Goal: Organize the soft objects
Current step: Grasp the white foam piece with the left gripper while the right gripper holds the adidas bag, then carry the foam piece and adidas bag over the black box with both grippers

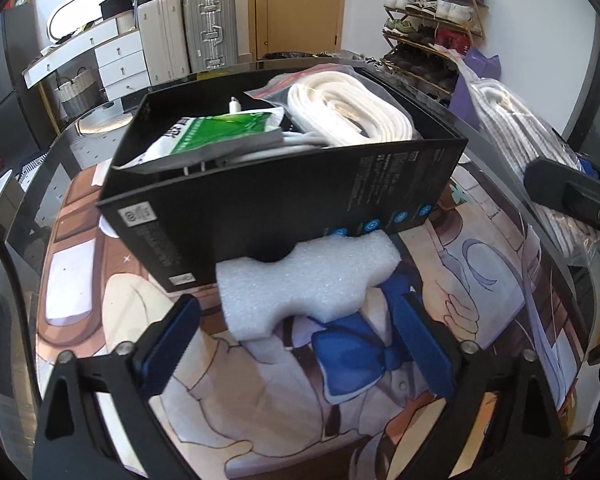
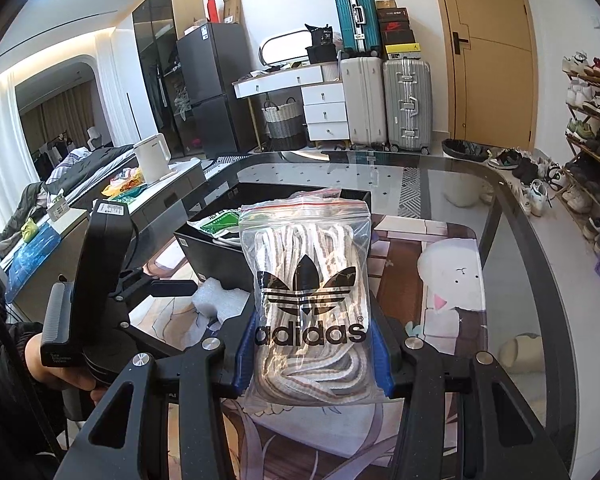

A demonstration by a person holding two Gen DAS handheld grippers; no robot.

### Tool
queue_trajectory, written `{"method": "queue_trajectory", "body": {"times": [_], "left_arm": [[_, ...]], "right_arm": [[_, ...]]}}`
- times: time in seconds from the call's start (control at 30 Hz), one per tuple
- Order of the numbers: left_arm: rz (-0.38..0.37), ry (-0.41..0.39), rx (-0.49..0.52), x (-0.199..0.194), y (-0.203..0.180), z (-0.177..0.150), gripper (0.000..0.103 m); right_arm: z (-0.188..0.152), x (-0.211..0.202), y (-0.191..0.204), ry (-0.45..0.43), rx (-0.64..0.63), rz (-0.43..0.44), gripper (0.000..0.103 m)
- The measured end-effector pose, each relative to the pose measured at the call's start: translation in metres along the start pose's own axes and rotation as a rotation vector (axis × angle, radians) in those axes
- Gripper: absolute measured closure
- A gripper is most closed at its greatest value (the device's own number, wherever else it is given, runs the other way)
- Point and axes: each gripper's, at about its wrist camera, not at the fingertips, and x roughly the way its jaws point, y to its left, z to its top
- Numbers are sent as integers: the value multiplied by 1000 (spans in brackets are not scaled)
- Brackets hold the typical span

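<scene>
Right claw [image 2: 314, 354] tilted down, squeezing bag of laces [image 2: 306, 280], bag standing tall. Left claw [image 1: 296, 344] tilted down, wide apart, foam block [image 1: 306, 280] between pads, untouched, long side lying across.

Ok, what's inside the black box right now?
In the black box: a zip bag of white laces, a green-and-white packet and a white cable beside it. Whatever lies beneath them, and the box floor, is covered.
</scene>
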Motion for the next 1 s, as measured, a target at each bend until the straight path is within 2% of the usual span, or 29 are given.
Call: {"method": "queue_trajectory", "body": {"times": [0.07,0.13,0.23,0.47,0.8,1.0], "left_arm": [[6,5,4,1,-1,1,19],[1,-7,7,-1,-1,1,35],[-31,-20,12,-5,-1,-2,35],[-55,-84,23,-35,6,-8,36],[-39,-207,-22,-88,37,7,36],[-5,-247,-47,-97,52,25,35]], "right_arm": [[0,1,1,3,-3,0,55],[1,3,2,6,-6,2,55],[2,4,2,8,-9,-1,55],[1,4,3,1,-17,-3,55],[4,4,3,-18,-28,2,55],[14,13,2,-18,-31,2,55]]}}
